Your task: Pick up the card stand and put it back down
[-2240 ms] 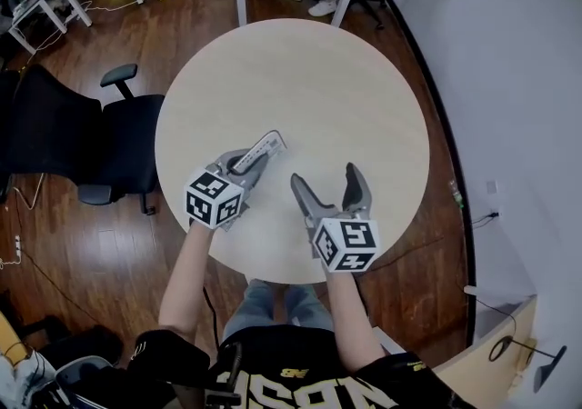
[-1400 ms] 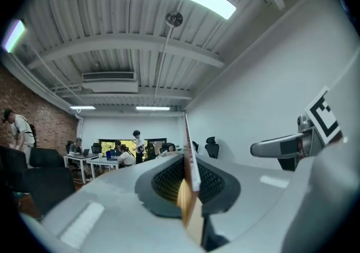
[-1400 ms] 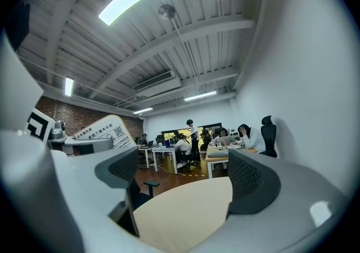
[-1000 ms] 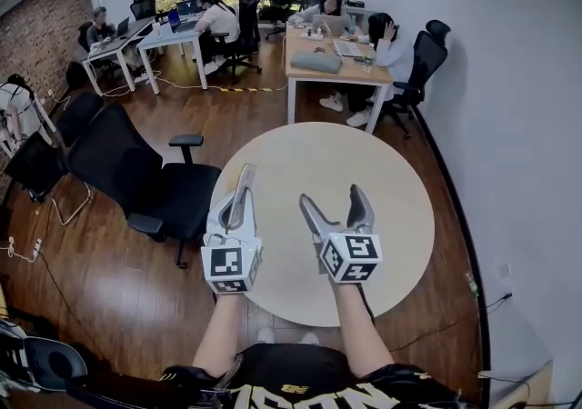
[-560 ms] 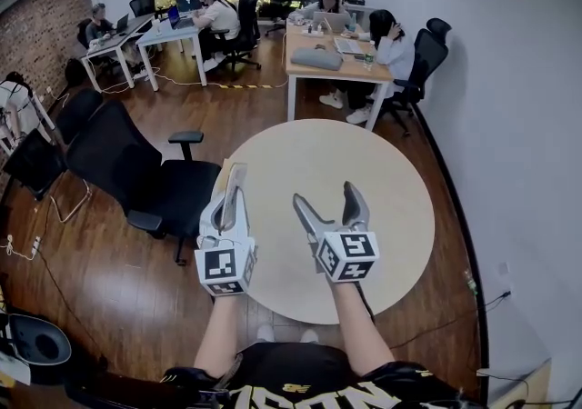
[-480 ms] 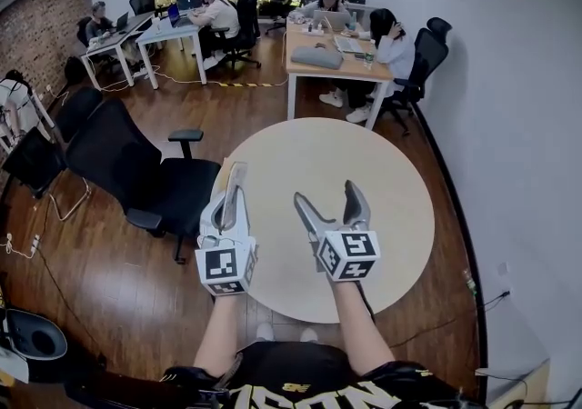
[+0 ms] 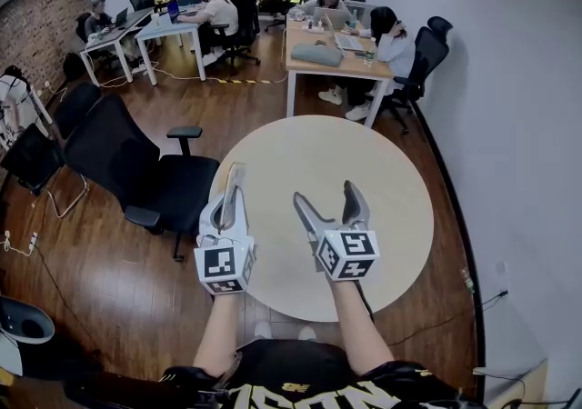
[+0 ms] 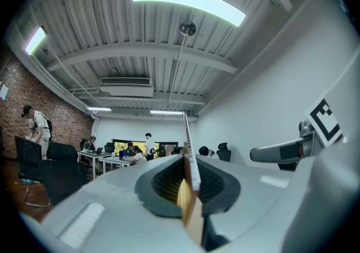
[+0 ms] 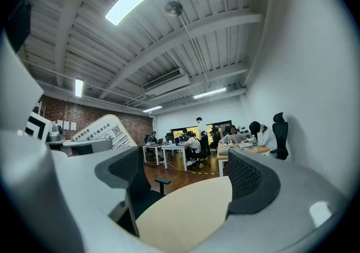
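The card stand (image 7: 235, 182) is a thin white printed card on a pale base, held up above the left part of the round beige table (image 7: 373, 162). My left gripper (image 7: 231, 200) is shut on it, jaws pointing away from me. The left gripper view shows the card stand (image 8: 188, 139) edge-on, clamped between the pads of the left gripper (image 8: 190, 190). My right gripper (image 7: 326, 196) hovers beside it over the table, open and empty. From the right gripper view, the card stand (image 9: 104, 131) shows its printed face at the left, and the right gripper (image 9: 185, 185) has only the table (image 9: 185, 221) between its fingers.
A black office chair (image 7: 136, 171) stands just left of the table. Behind the table is a wooden desk (image 7: 332, 53) with seated people, and more desks (image 7: 164, 30) with people stand further back. A white wall (image 7: 509, 125) runs along the right.
Since the earliest frame my left gripper has lifted the card stand off the table and the head view has tilted up. Over the last second both grippers have hardly moved.
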Demonstrator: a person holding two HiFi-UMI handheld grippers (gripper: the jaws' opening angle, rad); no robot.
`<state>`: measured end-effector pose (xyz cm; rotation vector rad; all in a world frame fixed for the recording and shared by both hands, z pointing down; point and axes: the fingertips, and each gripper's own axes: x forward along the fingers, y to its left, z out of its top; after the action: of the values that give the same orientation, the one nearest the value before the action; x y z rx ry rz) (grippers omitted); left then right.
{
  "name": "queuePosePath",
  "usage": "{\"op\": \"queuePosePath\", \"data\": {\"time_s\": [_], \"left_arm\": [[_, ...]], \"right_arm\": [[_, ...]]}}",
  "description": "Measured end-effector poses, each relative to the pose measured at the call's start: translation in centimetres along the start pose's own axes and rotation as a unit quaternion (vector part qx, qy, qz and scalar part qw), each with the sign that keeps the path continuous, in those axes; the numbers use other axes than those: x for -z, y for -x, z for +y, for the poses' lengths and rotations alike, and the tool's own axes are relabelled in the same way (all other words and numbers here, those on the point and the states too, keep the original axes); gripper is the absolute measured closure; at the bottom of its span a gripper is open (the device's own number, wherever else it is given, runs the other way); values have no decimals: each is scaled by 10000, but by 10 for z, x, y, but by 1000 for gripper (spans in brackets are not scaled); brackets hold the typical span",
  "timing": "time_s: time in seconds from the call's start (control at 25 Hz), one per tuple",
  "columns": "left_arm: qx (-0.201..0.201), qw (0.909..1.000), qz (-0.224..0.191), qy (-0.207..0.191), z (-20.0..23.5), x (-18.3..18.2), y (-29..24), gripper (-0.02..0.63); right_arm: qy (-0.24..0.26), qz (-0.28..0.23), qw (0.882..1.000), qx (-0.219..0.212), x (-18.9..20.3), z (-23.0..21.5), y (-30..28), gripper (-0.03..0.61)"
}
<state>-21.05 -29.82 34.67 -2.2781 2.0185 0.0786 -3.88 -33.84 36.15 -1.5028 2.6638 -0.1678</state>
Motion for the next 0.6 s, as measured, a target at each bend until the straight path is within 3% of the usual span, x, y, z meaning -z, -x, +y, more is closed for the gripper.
{"op": "queuePosePath", "data": {"time_s": [0.36,0.6], "left_arm": [[4,10000,-53,15,3,-2,7,598],[238,9995,-147,-150,-4,-4,8,598]], "right_arm": [[25,16,10000,-92,-1,9,0,83],[28,72,9999,-150,4,17,-3,83]]}}
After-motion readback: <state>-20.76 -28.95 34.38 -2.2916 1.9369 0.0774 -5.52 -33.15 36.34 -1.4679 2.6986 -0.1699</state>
